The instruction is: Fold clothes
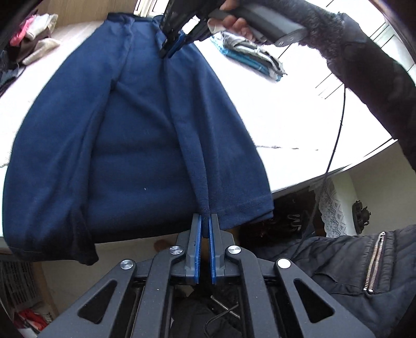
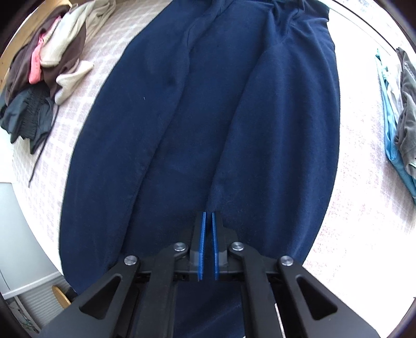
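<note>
Left wrist view: the left gripper point(image 1: 205, 221) is seen at 6 o'clock, its jaws clenched on a raised ridge of the navy garment point(image 1: 130, 135) at the hem. The garment is spread flat on the white table point(image 1: 299, 124), its near hem hanging just past the table's near edge. The ridge runs from 6 toward 12 o'clock, where the right gripper point(image 1: 170, 50) is pinched on the same fold, carried by a hand point(image 1: 234, 22) in a dark sleeve point(image 1: 364, 57). Bare tabletop lies open from 2 to 4 o'clock. A folded stack point(image 1: 254, 57) sits at 1 o'clock, apart from the garment. A loose clothes pile point(image 1: 31, 39) lies at 10 o'clock.

Right wrist view: the right gripper point(image 2: 208, 215) is seen at 6 o'clock, jaws drawn nearly together on a crease of the navy garment point(image 2: 208, 104). The garment fills the centre from 12 to 6 o'clock. Checked table surface point(image 2: 364, 208) is left clear at 4 o'clock and in a strip at 9 o'clock. The clothes pile point(image 2: 46, 67) lies at 10 o'clock, the folded stack point(image 2: 397, 114) at 3 o'clock, both clear of the garment's side edges.
</note>
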Demonstrator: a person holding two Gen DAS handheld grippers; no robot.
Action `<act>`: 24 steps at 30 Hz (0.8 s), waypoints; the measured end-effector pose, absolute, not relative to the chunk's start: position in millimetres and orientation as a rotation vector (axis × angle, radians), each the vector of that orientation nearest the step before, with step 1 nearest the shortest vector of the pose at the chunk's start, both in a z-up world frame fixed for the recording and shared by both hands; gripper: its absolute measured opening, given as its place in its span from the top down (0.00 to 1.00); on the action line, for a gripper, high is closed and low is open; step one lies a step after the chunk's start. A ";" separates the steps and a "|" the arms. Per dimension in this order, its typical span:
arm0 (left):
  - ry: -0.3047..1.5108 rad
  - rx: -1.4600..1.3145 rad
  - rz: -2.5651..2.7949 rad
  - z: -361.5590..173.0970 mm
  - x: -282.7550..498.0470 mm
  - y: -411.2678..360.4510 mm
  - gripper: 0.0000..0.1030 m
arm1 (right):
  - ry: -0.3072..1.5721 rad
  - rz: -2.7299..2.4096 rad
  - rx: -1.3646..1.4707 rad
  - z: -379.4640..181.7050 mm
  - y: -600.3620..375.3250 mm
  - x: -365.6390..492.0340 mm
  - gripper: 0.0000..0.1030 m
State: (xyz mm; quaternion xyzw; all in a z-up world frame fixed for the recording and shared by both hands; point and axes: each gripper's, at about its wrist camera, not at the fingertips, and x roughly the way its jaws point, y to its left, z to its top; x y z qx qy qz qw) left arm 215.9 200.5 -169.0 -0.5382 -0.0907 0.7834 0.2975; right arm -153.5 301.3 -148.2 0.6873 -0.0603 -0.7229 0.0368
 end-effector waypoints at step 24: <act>-0.263 -1.465 2.084 -167.3 215.1 195.6 0.95 | -0.171 -2.170 2.177 -151.5 291.8 -167.0 0.86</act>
